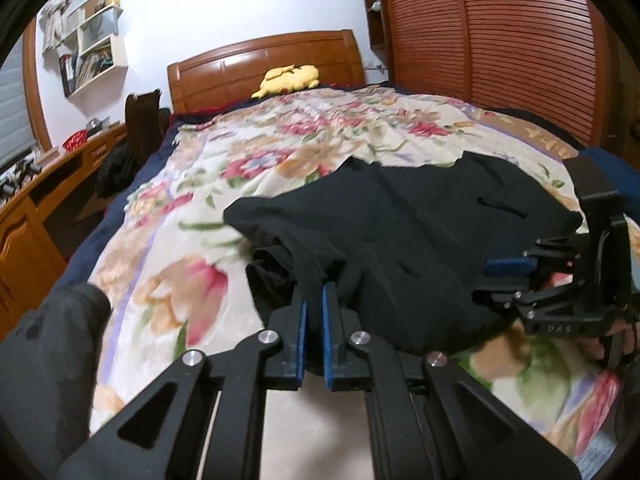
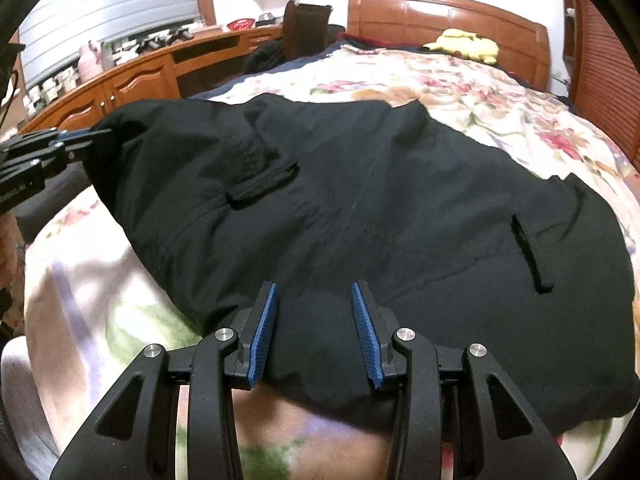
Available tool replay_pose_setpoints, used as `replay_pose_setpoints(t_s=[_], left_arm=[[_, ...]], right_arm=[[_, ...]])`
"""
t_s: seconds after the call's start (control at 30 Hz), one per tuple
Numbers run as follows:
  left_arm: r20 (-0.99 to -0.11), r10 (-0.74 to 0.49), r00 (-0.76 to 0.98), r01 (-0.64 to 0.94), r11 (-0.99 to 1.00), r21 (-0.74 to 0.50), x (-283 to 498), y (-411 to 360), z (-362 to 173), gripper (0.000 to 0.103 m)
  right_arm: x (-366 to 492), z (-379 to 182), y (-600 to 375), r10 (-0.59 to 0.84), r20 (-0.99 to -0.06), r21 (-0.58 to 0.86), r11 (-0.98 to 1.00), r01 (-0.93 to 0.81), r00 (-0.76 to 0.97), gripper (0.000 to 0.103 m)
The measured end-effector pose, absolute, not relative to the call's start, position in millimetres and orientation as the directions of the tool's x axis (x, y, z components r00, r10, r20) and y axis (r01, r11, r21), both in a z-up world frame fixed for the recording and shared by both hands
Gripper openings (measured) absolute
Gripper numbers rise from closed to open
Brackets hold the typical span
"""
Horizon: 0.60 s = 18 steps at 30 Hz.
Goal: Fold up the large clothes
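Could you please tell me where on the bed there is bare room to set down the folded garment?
The floral quilt lies bare between the black garment and the yellow plush toy by the wooden headboard. A second bare strip runs beside the garment toward the wooden desk. The near end is crowded: the left gripper pinches the garment, and the right gripper is open over it.

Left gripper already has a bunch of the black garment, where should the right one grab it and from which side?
Probably the near hem of the black garment, right in front of the right gripper. Come in low from the foot of the bed: that edge lies flat on the floral blanket, and the open jaws already straddle it. The left gripper pinches the opposite side.
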<state>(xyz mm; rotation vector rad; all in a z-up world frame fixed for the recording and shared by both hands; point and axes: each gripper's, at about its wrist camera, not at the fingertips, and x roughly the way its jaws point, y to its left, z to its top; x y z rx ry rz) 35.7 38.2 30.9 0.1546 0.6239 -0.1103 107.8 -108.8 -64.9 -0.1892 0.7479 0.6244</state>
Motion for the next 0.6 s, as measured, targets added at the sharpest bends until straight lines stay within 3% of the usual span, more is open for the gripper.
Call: replay_pose_setpoints(t_s=[0.6], left_arm=[[-0.549,-0.194,0.813,0.338,0.925,0.173,78.0,-98.2,82.5,0.0]], right_arm=[[89.4,-35.9,-220.9,0.372,-0.628,0.048,0.895,-0.443,0.684,0.038]])
